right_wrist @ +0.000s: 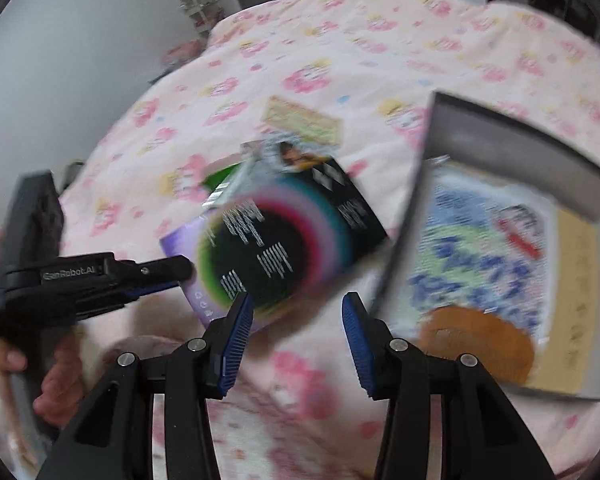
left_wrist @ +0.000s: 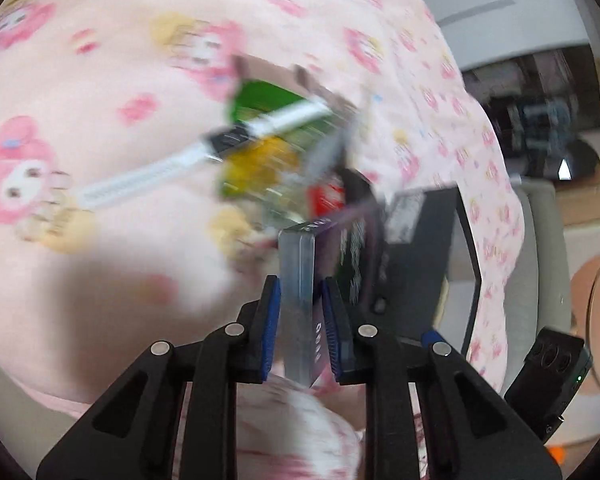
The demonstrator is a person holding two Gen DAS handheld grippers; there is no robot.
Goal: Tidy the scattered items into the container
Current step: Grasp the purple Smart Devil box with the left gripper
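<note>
A flat black box with a rainbow ring on its face (right_wrist: 284,240) hangs over the pink bed; in the left wrist view I see its silver edge (left_wrist: 298,264). My left gripper (left_wrist: 300,284) is shut on it, one blue pad on each side, and it shows in the right wrist view at the box's left edge (right_wrist: 176,276). My right gripper (right_wrist: 298,304) stands open just below the box with nothing between its fingers. The grey container (right_wrist: 520,148) lies to the right, holding a blue-and-white packet (right_wrist: 480,248) and an orange round thing (right_wrist: 476,344).
On the cartoon-print cover (left_wrist: 100,60), beyond the box, lie a white strap with a dark middle (left_wrist: 140,178), a green packet (left_wrist: 260,100), a yellow one (left_wrist: 260,164) and a red item (left_wrist: 326,198). A pale yellow-green slab (right_wrist: 300,120) lies further back. The pictures are blurred.
</note>
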